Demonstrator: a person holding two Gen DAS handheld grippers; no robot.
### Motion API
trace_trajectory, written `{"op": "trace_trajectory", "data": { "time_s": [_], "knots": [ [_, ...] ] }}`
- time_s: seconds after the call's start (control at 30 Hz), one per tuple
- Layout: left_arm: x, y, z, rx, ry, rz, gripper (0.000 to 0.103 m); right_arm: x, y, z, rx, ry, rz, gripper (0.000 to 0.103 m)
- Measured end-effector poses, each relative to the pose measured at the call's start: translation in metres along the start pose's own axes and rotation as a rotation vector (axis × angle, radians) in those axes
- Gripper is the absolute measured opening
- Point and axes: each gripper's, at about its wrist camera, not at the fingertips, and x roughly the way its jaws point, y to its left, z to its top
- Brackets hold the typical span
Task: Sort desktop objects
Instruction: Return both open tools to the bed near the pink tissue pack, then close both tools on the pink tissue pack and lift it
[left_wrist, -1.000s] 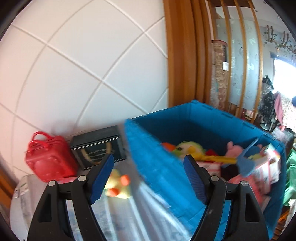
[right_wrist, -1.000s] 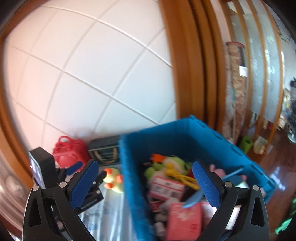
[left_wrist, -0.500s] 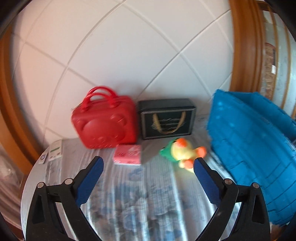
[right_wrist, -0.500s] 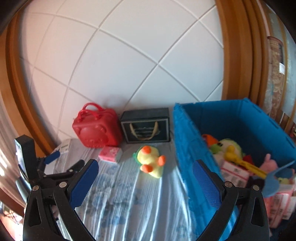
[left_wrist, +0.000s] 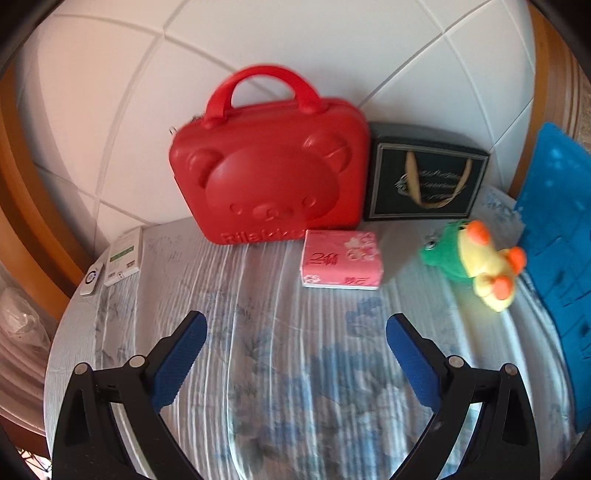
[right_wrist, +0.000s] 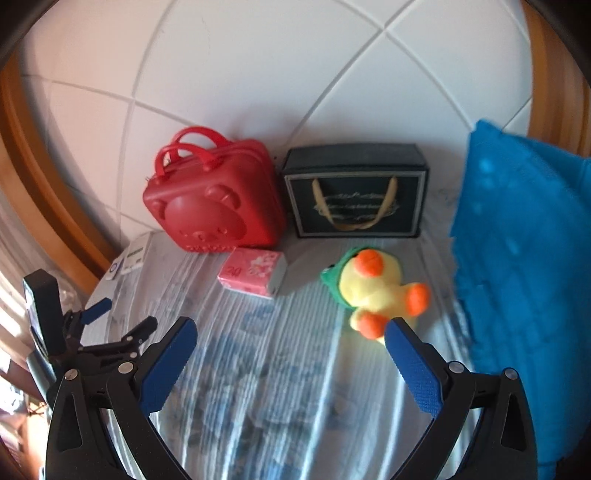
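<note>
Right wrist view alone shows the left tongs (right_wrist: 122, 321) at its left edge, and more of the blue bin (right_wrist: 517, 258). Left wrist view shows the two small white devices (left_wrist: 123, 254) more plainly. Both the left tongs (left_wrist: 295, 332) and right tongs (right_wrist: 288, 332) stand wide, holding nothing. On the bench (left_wrist: 288, 369), under a pale floral cloth, a pink tissue pack (left_wrist: 341, 264) lies before a red bear case (left_wrist: 269, 173); a plush duck (right_wrist: 373, 291) lies before a dark gift box (right_wrist: 354, 192). White tiled wall behind.

A white tiled wall (left_wrist: 295, 40) fills twelve o'clock, wooden trim (right_wrist: 40, 192) curving at nine and three. The surface (left_wrist: 280, 369) wears a pale, perhaps floral, cloth.
</note>
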Motion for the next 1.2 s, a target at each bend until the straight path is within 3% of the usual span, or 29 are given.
{"op": "trace_trajectory", "data": {
  "time_s": [0.27,0.47,0.77,0.97,1.0,1.03,1.07,1.1,1.2],
  "knots": [
    [0.110,0.012,0.010,0.030,0.089,-0.032,0.099,0.137,0.021,0.014,-0.063,0.117,0.013,0.103],
    [0.168,0.012,0.012,0.075,0.110,-0.039,0.099,0.211,0.026,0.017,-0.050,0.167,0.090,0.103],
    [0.209,0.002,0.009,0.160,0.160,-0.166,0.099,0.284,0.030,0.020,-0.045,0.264,0.075,0.103],
    [0.218,-0.010,0.009,0.188,0.162,-0.233,0.098,0.312,0.036,0.022,-0.081,0.290,0.134,0.103],
    [0.219,-0.013,0.010,0.197,0.166,-0.250,0.097,0.316,0.036,0.023,-0.083,0.298,0.147,0.099],
    [0.220,-0.018,0.010,0.211,0.172,-0.267,0.088,0.319,0.036,0.023,-0.088,0.302,0.149,0.082],
    [0.221,-0.023,0.009,0.226,0.184,-0.286,0.074,0.323,0.035,0.025,-0.097,0.307,0.145,0.082],
    [0.221,-0.030,0.008,0.246,0.200,-0.314,0.067,0.326,0.035,0.026,-0.106,0.313,0.153,0.082],
    [0.217,-0.039,0.006,0.262,0.187,-0.290,0.066,0.321,0.035,0.027,-0.149,0.317,0.139,0.079]
  ]
}}
